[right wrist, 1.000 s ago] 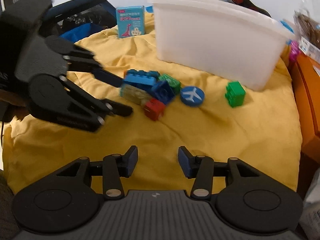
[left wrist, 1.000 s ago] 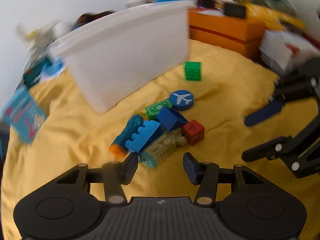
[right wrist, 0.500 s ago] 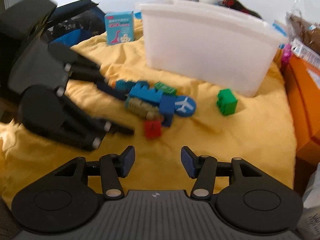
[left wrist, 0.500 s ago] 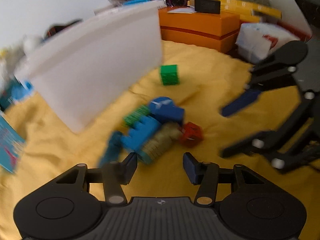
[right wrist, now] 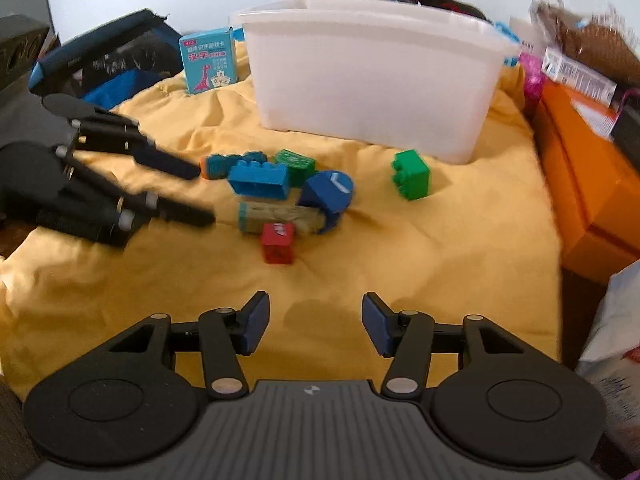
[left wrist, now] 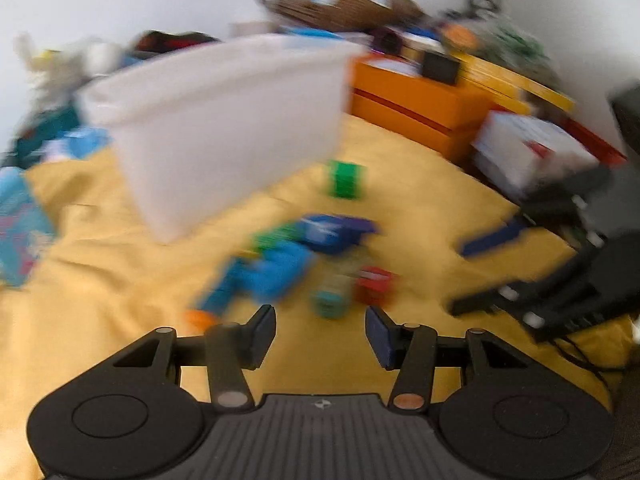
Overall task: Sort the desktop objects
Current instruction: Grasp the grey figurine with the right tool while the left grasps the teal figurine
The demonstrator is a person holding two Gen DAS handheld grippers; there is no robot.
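A pile of toy blocks lies on the yellow cloth [right wrist: 440,272]: a light blue brick [right wrist: 260,180], a green flat piece [right wrist: 296,162], a blue disc [right wrist: 328,192] tipped on edge, a tan and teal block [right wrist: 276,216] and a blue piece with an orange end [right wrist: 218,164]. A red cube [right wrist: 278,242] sits just in front of the pile, and a green brick [right wrist: 412,174] stands apart to the right. My left gripper [right wrist: 204,194] is open at the pile's left edge, holding nothing. My right gripper [right wrist: 315,322] is open above bare cloth, short of the red cube. The left wrist view is blurred; it shows the pile [left wrist: 280,268] ahead of the left gripper [left wrist: 321,334].
A white plastic bin [right wrist: 372,84] stands behind the toys. A blue card box [right wrist: 208,60] and a dark bag [right wrist: 112,56] are at the back left. Orange boxes [right wrist: 592,184] line the right edge. Clutter sits behind the bin.
The pile has shifted: the blue disc now stands on edge and the red cube lies apart from the rest. The left gripper's view has swung and blurred. Both grippers stay open.
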